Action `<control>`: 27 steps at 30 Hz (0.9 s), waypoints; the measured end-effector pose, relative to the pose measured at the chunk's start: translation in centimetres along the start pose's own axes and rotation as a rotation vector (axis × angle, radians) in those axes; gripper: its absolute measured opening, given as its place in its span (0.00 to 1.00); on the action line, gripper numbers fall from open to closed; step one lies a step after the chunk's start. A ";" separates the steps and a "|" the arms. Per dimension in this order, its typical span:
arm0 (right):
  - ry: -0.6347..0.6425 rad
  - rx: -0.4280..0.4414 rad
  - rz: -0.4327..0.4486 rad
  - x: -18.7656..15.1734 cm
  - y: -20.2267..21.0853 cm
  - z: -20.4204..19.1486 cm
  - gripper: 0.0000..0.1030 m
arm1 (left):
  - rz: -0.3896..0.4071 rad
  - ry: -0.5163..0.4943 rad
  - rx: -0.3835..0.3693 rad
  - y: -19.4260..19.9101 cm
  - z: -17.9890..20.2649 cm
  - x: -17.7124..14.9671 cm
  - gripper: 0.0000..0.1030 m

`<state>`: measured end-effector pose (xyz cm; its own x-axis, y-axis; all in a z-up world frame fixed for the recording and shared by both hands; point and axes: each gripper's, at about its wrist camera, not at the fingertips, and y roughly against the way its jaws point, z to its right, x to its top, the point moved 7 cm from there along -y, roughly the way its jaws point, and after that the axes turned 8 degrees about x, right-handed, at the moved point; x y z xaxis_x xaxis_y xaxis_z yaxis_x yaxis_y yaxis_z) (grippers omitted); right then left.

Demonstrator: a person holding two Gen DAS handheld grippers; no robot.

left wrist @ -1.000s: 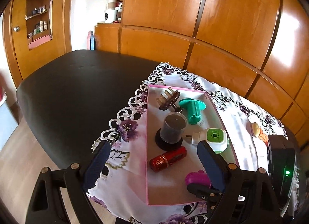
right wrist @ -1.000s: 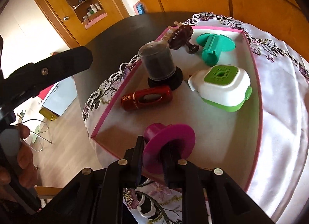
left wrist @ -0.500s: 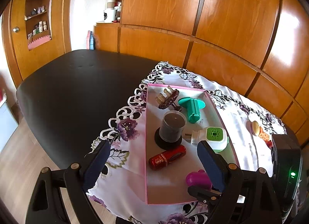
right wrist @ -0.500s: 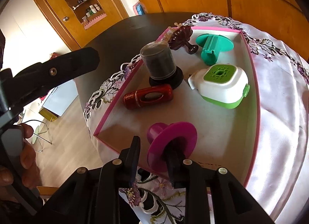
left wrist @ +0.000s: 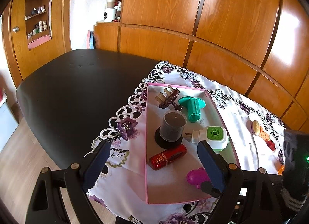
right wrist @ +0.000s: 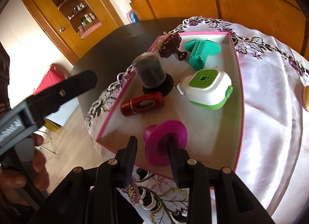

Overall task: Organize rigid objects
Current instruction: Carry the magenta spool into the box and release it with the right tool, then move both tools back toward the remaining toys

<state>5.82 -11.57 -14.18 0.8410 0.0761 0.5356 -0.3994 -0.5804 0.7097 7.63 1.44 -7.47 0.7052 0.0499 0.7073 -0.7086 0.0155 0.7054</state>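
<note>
A pink-rimmed tray (left wrist: pixel 145 146) (right wrist: pixel 239 81) sits on a floral cloth and holds several items. These are a brown hair claw (left wrist: pixel 168 97), a teal flanged piece (right wrist: pixel 200 50), a dark jar (right wrist: pixel 149 71), a white-and-green plug device (right wrist: pixel 206 88) and a red cylinder (right wrist: pixel 143 104). A magenta flanged piece (right wrist: pixel 173 129) (left wrist: pixel 196 175) lies at the tray's near end. My right gripper (right wrist: pixel 151 140) is opening around it. One finger sits in its hollow and the other stands clear to the left. My left gripper (left wrist: pixel 153 146) hovers wide open and empty above the tray's near half.
The cloth (left wrist: pixel 125 127) covers the right part of a black table (left wrist: pixel 77 88). Small trinkets (left wrist: pixel 258 129) lie on the cloth right of the tray. Wooden wardrobe panels (left wrist: pixel 222 30) stand close behind. A person's hand (right wrist: pixel 19 170) holds the left gripper at the table's left edge.
The right jaws have spread apart and let go of the magenta piece, which now rests in the tray. The left gripper has stayed put.
</note>
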 end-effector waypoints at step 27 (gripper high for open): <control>-0.182 -0.310 0.277 0.0 16.0 11.8 0.34 | 0.048 -0.118 -0.079 2.3 5.1 0.0 0.88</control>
<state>3.71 -30.41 -8.20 0.7262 -0.2082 0.6552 -0.6858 -0.2863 0.6691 6.10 -3.62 -5.57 0.6648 -0.0650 0.7441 -0.7383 0.0946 0.6679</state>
